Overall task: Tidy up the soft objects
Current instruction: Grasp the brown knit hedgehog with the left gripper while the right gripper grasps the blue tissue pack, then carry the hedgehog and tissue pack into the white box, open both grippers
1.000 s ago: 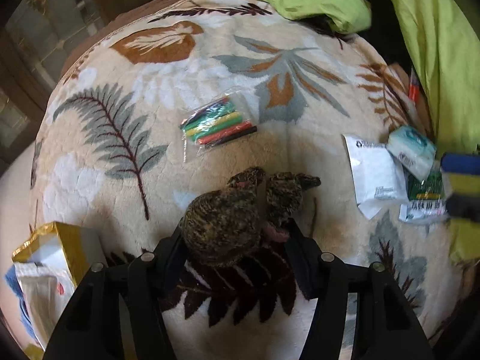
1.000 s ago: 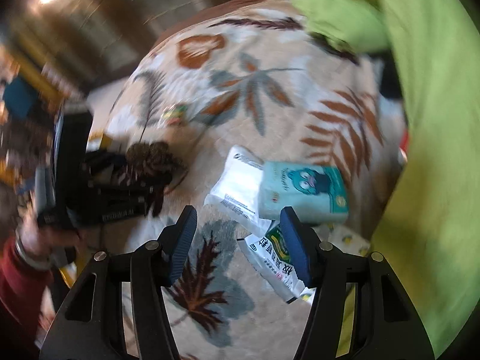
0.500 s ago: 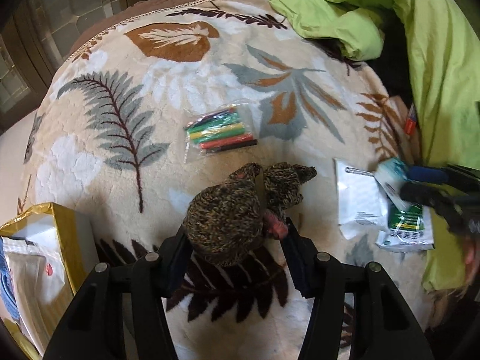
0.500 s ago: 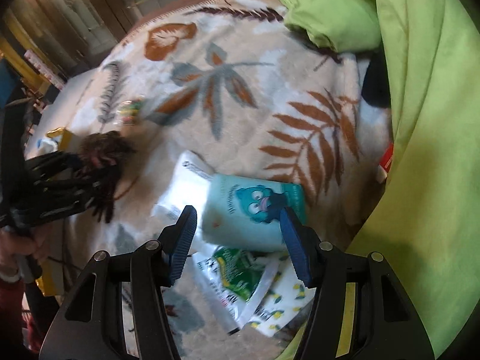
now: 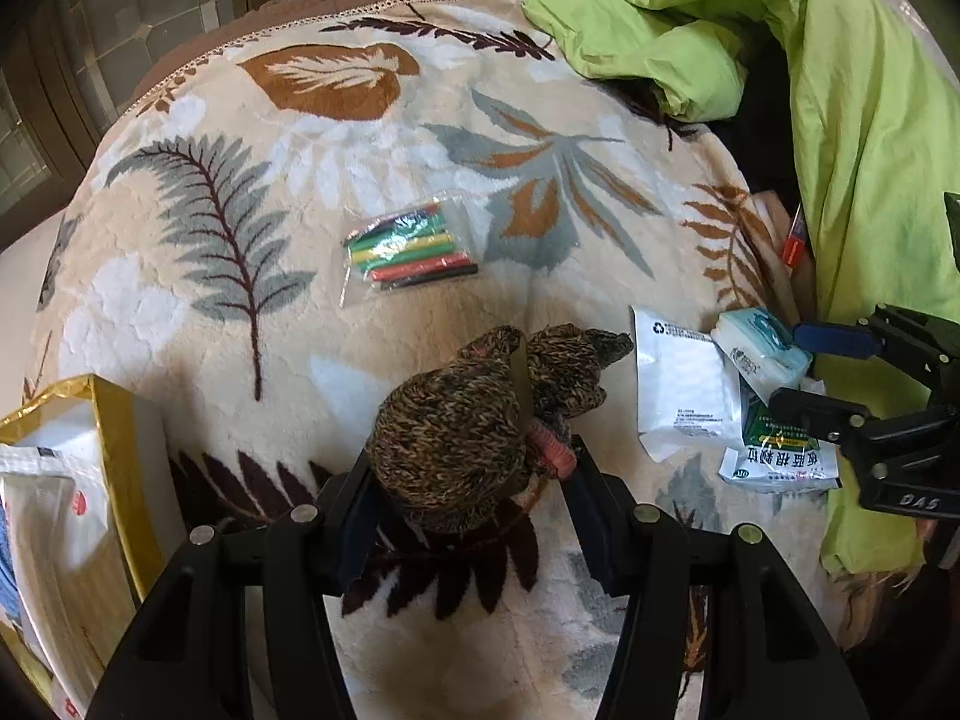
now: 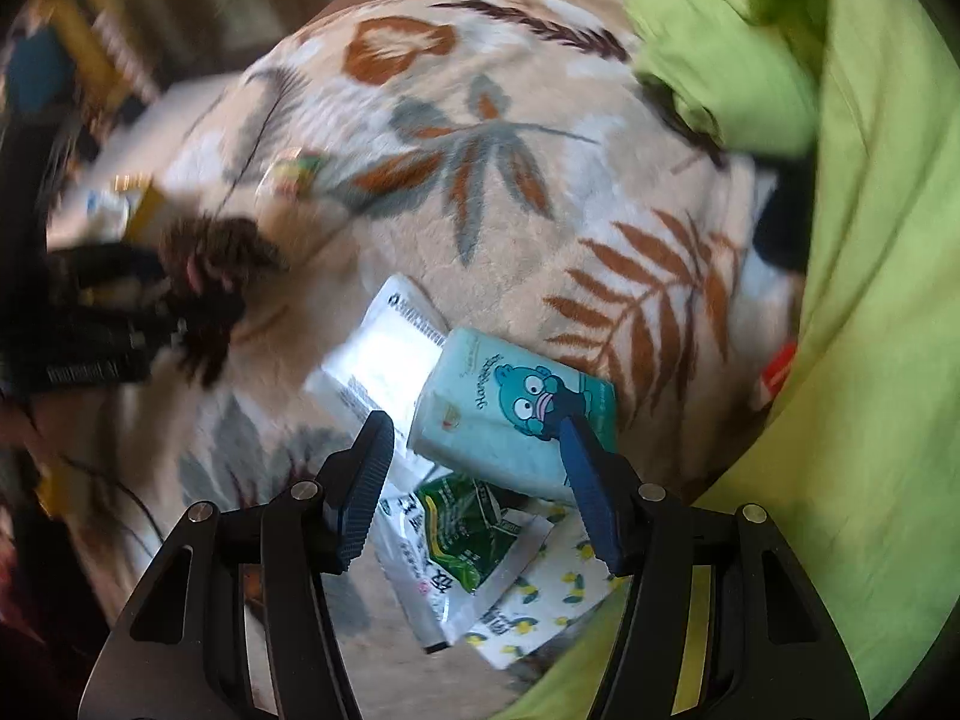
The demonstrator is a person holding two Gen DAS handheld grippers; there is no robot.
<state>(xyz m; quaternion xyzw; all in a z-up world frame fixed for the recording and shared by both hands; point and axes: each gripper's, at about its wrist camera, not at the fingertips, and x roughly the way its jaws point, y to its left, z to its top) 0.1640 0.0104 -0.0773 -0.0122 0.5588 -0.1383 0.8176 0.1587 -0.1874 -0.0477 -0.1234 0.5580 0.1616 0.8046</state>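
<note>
A brown speckled knitted bundle (image 5: 450, 426) with a pink cuff, apparently gloves, sits between the fingers of my left gripper (image 5: 468, 471), which is shut on it just above the leaf-patterned blanket (image 5: 240, 330). In the right wrist view this bundle (image 6: 210, 264) shows blurred at the left. My right gripper (image 6: 474, 444) stands open, pointing down over a teal tissue pack (image 6: 510, 414) with a cartoon face. Its right finger overlaps the pack and the left finger stands apart from it. The left wrist view shows that gripper (image 5: 786, 369) straddling the tissue pack (image 5: 759, 351).
A clear bag of coloured sticks (image 5: 411, 249) lies mid-blanket. A white pouch (image 5: 678, 384), a green-printed sachet (image 6: 462, 534) and a lemon-print packet (image 6: 540, 600) lie by the tissue pack. Lime-green cloth (image 5: 870, 120) is heaped along the right. A gold-edged bag (image 5: 114, 450) sits at the left.
My right gripper has rolled and come down over the tissue pack, which now lies between its fingers. My left gripper keeps the knitted bundle and has barely moved.
</note>
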